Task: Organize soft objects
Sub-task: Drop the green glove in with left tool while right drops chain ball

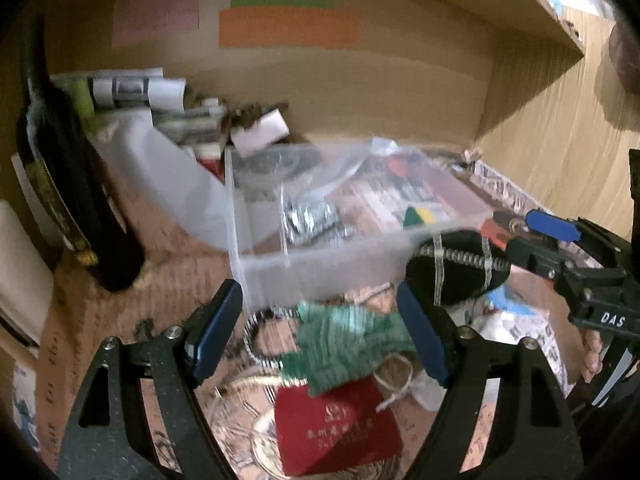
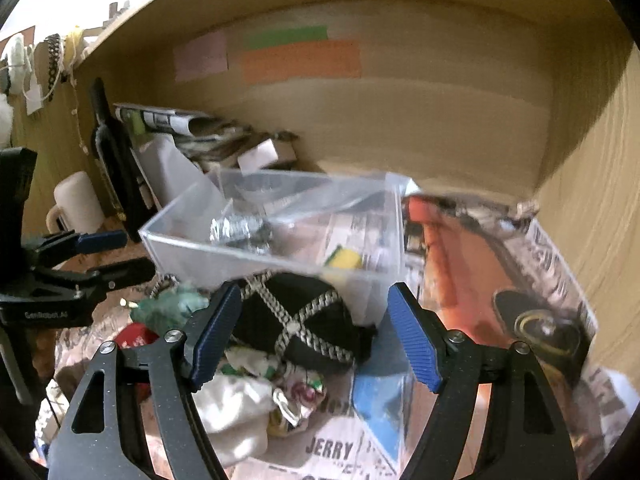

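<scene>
A clear plastic box (image 1: 320, 264) (image 2: 200, 252) sits on the newspaper-covered shelf, holding a shiny silver bundle (image 1: 312, 220) (image 2: 240, 230) and a yellow-green piece (image 2: 346, 258). In front of it lie a black pouch with white braided cord (image 1: 452, 272) (image 2: 304, 316), a green knitted cloth (image 1: 344, 344) (image 2: 172, 308), and white and patterned fabric (image 2: 248, 392). My left gripper (image 1: 320, 334) is open just above the green cloth. My right gripper (image 2: 314, 338) is open around the black pouch; it shows in the left wrist view (image 1: 532, 240) at the right.
A red packet (image 1: 336, 428) lies below the green cloth. A dark bottle (image 1: 68, 184) (image 2: 116, 164) stands at the left, with a white mug (image 2: 76, 200) beside it. Papers and small boxes (image 1: 168, 96) pile at the back. Wooden shelf walls (image 2: 580, 200) close in behind and right.
</scene>
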The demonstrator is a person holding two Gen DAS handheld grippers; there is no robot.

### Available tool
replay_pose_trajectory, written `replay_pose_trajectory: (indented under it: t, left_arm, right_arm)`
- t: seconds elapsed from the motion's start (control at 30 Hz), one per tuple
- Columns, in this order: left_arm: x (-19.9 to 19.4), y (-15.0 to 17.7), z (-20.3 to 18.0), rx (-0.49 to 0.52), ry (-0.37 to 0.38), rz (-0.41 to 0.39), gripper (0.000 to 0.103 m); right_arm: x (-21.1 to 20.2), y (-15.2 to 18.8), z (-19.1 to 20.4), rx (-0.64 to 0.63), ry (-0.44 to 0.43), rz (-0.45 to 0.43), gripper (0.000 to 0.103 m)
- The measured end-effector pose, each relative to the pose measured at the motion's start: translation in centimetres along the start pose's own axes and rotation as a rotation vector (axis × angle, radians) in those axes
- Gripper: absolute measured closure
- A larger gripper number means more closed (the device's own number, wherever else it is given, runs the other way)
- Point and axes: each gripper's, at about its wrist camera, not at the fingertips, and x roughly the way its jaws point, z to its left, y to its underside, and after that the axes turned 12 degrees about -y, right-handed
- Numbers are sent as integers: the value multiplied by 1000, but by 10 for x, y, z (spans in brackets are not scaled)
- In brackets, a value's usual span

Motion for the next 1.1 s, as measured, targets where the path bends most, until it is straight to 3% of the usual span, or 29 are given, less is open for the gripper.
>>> replay_pose_trajectory:
  t: [0.3,0.47,0.6,0.73,0.9,1.1]
  left_arm:
    - [29,33,-10,14,25,117,24]
    - [37,35,-7,-12,55,141,43]
    - [34,35,-6,-18,58,123,53]
    - [29,35,-5,-15,58,101,63]
    - [19,32,-2,-29,58,72,70]
    - [-2,22,2,-38,48,10,73]
  right_arm:
    - [16,19,-10,25,18,60,31]
    - [25,23,-14,55,-21,81,46]
    - [26,25,-16,78,-42,74,59]
    - [25,26,-12,55,-40,62,80]
    - [17,24,-10,44,-40,31,88]
    - [-1,16,-5,30,-42,-15,90]
